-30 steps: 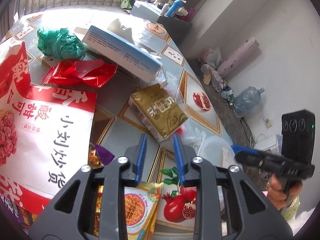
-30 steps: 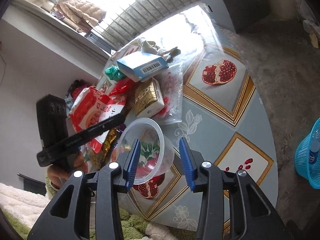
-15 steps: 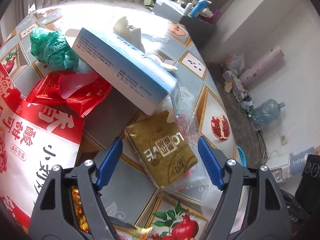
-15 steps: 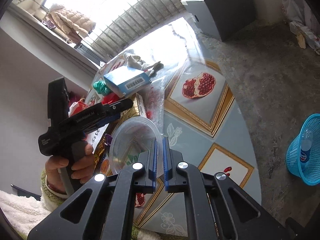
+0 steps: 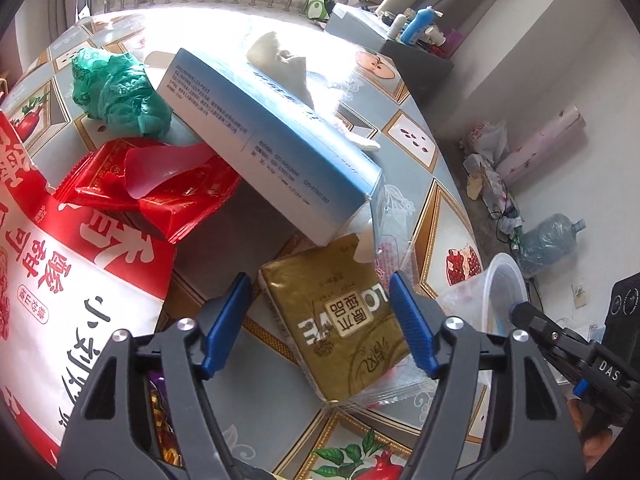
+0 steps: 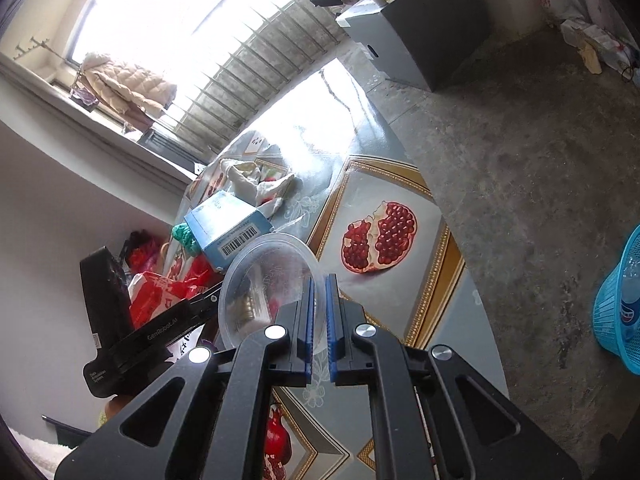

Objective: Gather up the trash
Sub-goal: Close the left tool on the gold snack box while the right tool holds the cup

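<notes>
Fruit-patterned tablecloth table by bright window. Right gripper clamped on rim of clear round plastic container, tilted above table. Left gripper spread wide, straddling gold foil packet; long blue carton leaning just beyond.

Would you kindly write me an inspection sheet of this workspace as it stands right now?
Surface: round table with a fruit-print cloth.
Job's things: clear plastic tub, gold packet, blue box, red wrappers, green bag, large snack bag, tissue.
Clutter: floor litter, water jug.
Grippers: left claw open around the gold packet; right claw shut on the tub's rim.
Cables: wires on the floor.
Surroundings: blue basket, grey cabinet, barred window.
</notes>
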Demonstrator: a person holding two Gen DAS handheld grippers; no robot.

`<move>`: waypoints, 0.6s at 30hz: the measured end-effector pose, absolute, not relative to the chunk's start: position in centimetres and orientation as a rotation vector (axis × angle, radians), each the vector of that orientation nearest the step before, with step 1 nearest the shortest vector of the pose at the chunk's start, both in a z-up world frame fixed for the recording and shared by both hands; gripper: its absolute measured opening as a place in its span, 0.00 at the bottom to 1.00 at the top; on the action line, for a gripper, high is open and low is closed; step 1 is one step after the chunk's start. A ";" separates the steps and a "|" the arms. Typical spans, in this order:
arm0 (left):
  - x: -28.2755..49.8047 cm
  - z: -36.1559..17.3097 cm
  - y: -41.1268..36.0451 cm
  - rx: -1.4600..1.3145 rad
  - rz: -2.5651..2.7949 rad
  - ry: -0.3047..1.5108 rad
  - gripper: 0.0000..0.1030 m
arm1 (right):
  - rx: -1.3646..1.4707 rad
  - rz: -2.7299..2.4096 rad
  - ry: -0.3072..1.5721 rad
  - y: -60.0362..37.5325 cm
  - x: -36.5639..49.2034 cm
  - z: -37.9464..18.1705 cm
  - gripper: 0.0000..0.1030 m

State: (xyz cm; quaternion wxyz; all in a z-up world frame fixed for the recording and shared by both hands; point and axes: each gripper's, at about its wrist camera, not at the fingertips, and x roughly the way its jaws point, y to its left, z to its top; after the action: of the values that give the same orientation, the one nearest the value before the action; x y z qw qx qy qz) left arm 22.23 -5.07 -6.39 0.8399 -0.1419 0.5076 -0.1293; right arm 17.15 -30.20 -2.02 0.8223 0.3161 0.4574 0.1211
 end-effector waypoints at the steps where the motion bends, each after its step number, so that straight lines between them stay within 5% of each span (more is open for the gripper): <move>1: 22.2 -6.4 -5.1 -0.302 -0.278 1.077 0.60 | 0.673 0.256 0.973 -30.1 17.2 -2.1 0.06; 11: 19.9 -5.5 -4.0 -0.282 -0.393 1.106 0.41 | 0.643 0.243 0.955 -29.5 15.6 -0.6 0.06; 18: 20.0 -5.2 -4.8 -0.337 -0.367 1.125 0.58 | 0.632 0.190 0.955 -29.6 14.3 -0.9 0.06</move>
State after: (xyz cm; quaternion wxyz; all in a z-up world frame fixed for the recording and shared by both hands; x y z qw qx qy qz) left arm 20.01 -4.83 -5.25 0.8165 -0.1580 0.5278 -0.1722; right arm 14.25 -29.64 -0.90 0.8362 0.2987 0.4511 0.0898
